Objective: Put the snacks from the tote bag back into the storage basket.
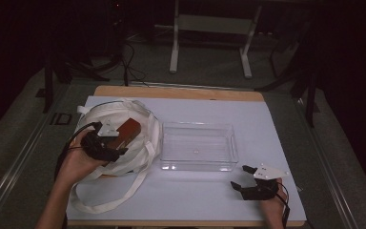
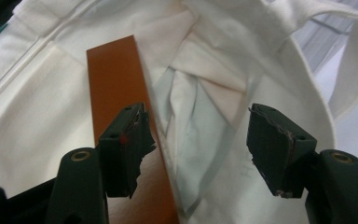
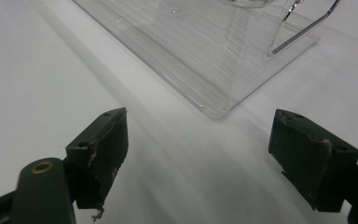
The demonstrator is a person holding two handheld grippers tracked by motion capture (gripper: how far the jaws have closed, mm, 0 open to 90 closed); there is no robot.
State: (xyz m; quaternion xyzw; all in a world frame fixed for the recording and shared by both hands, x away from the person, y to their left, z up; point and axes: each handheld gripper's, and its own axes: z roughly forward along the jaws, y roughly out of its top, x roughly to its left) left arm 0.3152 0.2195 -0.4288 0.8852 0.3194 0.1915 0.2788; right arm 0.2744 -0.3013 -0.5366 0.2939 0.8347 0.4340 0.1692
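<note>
Left tongs (image 1: pixel 116 147) sit over the white tote bag (image 1: pixel 138 143) at the left of the worktop (image 1: pixel 267 124), jaws pointing into the bag's open mouth. Jaws apart, pads not pressing on anything. A brown flat box (image 1: pixel 128 130) lies in the bag just ahead of the left tongs; in the left gripper view the brown box (image 2: pixel 116 84) runs up from under the left-hand pad, right beside it, whether touching can't tell. The gap between the jaws holds a clear plastic sleeve or film (image 2: pixel 200 140) and folded white bag cloth (image 2: pixel 37 121), not gripped. A bag handle (image 2: pixel 354 65) loops off to the right beyond the right-hand pad. Another long strap (image 1: pixel 109 200) trails on the worktop just behind the left hand (image 1: pixel 78 164). Right tongs (image 1: pixel 241 177) rest low on the worktop at the near right corner, held by the right hand (image 1: pixel 272 202), jaws wide apart with only bare worktop between them. A clear plastic tray (image 1: pixel 198 145) sits ahead of the right tongs and off toward the bag, well apart from the jaws; in the right gripper view the tray corner (image 3: pixel 214 109) shows ahead, between the two pads but farther off. The tray lies between both tongs, just beside the bag.
</note>
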